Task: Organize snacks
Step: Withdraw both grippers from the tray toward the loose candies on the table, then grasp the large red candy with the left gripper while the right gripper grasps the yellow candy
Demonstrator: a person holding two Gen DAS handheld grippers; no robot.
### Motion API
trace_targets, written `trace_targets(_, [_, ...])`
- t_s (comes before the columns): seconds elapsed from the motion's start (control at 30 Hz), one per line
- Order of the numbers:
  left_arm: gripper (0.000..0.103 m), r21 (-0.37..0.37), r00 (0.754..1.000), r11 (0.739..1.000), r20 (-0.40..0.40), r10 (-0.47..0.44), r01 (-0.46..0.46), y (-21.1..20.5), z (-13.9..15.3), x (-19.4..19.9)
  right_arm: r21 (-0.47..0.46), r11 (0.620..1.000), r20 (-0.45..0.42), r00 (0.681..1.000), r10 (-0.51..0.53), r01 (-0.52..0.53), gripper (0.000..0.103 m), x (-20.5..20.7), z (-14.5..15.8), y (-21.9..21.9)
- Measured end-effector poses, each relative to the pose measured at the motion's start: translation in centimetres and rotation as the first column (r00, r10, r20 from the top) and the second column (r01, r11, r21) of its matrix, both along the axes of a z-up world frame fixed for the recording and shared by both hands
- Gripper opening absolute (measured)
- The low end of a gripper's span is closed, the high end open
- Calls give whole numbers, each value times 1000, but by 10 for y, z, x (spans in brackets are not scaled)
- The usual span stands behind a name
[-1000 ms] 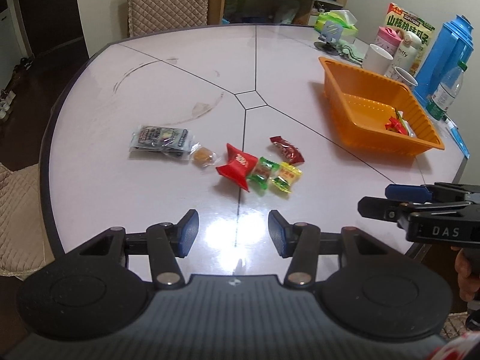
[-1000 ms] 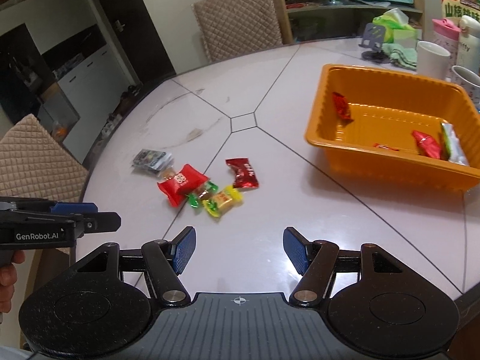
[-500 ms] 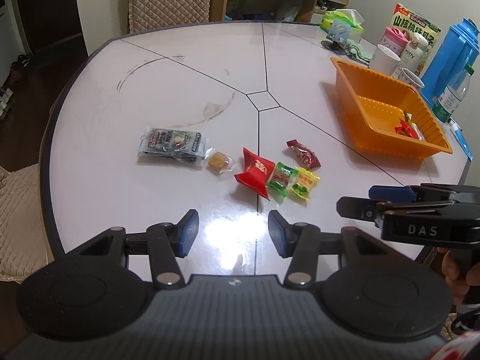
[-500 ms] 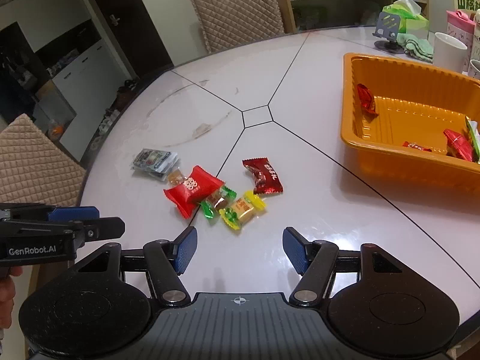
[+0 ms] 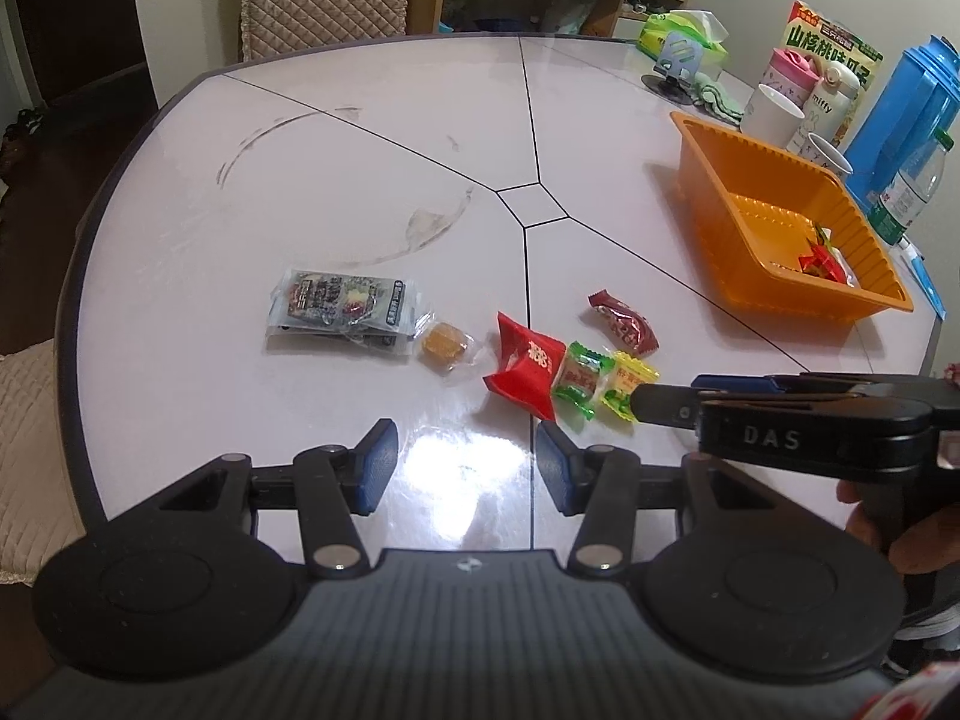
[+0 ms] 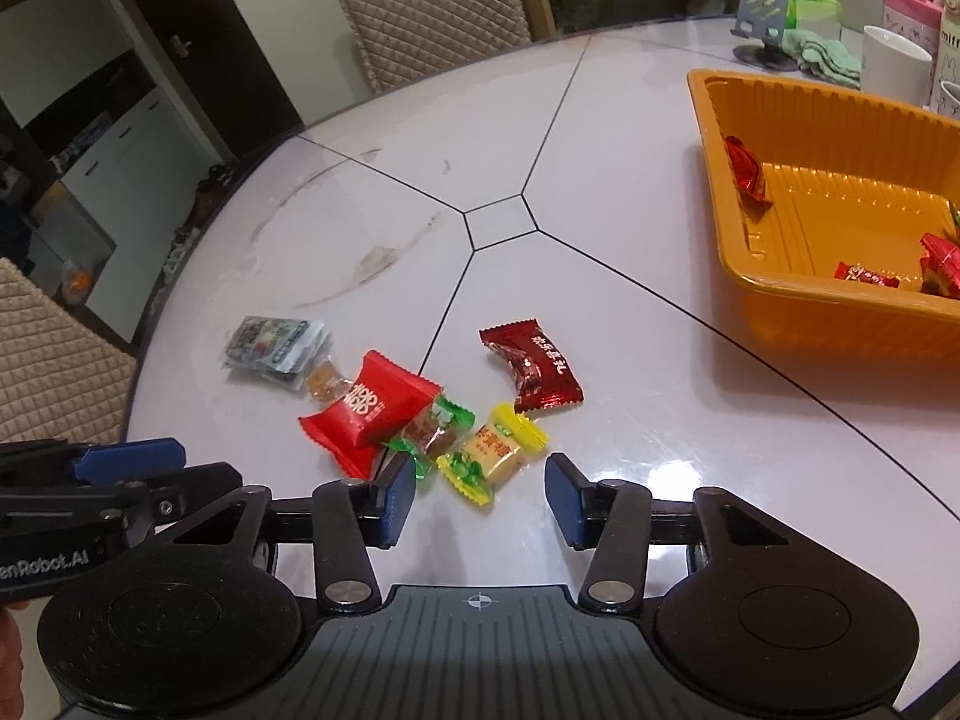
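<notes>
White table point(image 5: 360, 180) w/ scattered snacks point(image 6: 414, 414)

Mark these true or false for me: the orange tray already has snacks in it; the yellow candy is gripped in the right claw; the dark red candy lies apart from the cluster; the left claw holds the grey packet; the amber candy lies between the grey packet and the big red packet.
1. The orange tray already holds snacks. True.
2. The yellow candy is gripped in the right claw. False: it lies on the table ahead of the closing jaws, untouched.
3. The dark red candy lies apart from the cluster. True.
4. The left claw holds the grey packet. False: it is open and holds nothing.
5. The amber candy lies between the grey packet and the big red packet. True.
</notes>
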State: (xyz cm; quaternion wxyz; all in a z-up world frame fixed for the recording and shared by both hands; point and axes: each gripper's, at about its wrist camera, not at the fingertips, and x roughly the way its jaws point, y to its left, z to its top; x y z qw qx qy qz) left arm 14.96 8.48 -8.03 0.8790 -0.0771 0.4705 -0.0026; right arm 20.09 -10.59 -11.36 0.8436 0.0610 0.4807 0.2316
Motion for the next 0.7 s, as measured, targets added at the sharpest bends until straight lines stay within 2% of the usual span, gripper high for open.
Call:
trace_targets(0.27, [46,1,1000,1000,-12,-15,15,6,-6,9,-40,999,3,1000,-29,30,48,12,-12,11])
trace_targets(0.43, [46,-3,1000,1000,-18,-25,25,7,-9,13,-74,997,9,1000,-20,21,43,14,-19,16])
trace_targets(0.7, [46,-11,999,999,-20,-37,37,6,-13,17,-108,994,28,999,17,-14,39,9,-21,1])
